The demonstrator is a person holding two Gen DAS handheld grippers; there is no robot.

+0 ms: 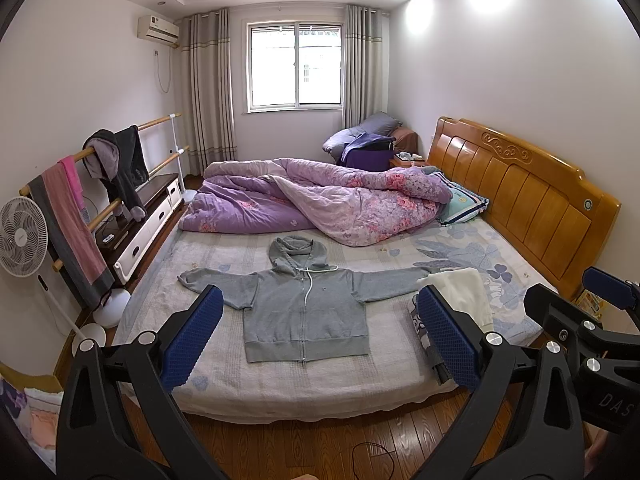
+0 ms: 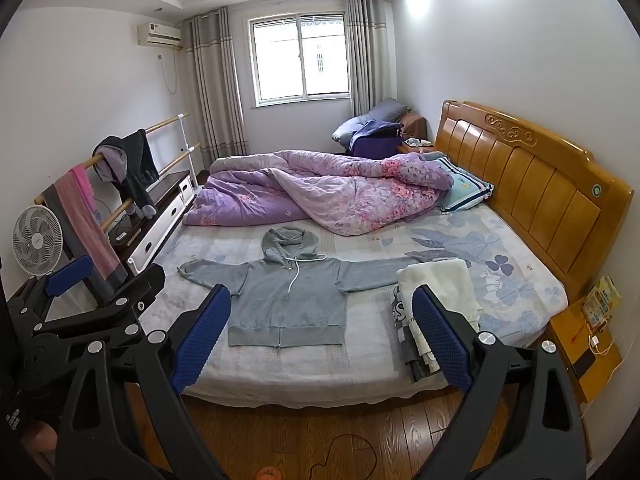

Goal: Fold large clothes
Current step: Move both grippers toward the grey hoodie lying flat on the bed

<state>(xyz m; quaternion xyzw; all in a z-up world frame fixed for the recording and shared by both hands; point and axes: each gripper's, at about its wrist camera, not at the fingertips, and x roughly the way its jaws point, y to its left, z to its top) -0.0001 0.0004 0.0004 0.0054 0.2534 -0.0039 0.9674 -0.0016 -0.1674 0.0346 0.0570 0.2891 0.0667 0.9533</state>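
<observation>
Now pre-fold | grey hoodie (image 1: 305,312) flat on near bed (image 1: 224,380), sleeves spread, zipped | left gripper (image 1: 320,336) and right gripper (image 2: 320,332) wide, empty, held back | next: likely reach a sleeve, fold inward.

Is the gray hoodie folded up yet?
No, the gray hoodie is spread flat on the bed, zipped, both sleeves stretched out sideways, hood up top.

Bedroom around the bed

A purple quilt (image 1: 320,200) lies bunched on the far half of the bed (image 1: 320,384), against a wooden headboard (image 1: 520,200) at right. At left, a fan (image 1: 20,236) stands near a rack (image 1: 120,152) hung with towels; a window (image 1: 296,66) fills the far wall.
</observation>
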